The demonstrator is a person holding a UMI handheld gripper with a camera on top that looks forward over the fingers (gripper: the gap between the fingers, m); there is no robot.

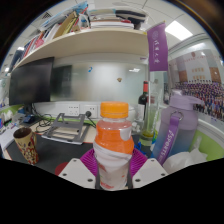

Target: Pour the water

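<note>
In the gripper view, the gripper [113,172] was clenched around a clear bottle [114,146] with an orange cap [114,110] and an orange label, both purple pads [91,163] pressing on the lower body from either side. The bottle stood upright between the fingers, cap on top, which suits carrying it without a spill before any pour; the grip low on the body left the neck free to swing over a receiver. Whether the bottle's base touched the bench [60,147] could not be told, since the fingers hid it. The cap appeared to be on, so pouring had likely not begun. Toward the bench's left edge stood a brown patterned cup [26,146], well apart from the bottle, a plausible thing to pour into. Near the bench's right edge a purple bottle [176,125] stood upright beside a tall clear tumbler [150,122]. A metal rack [63,130] sat toward the back edge, below a shelf [85,42] of books. The holding hand was out of view; judging by the level scene, the gripper was held roughly horizontal, pointing straight across the bench, with no tilt.
</note>
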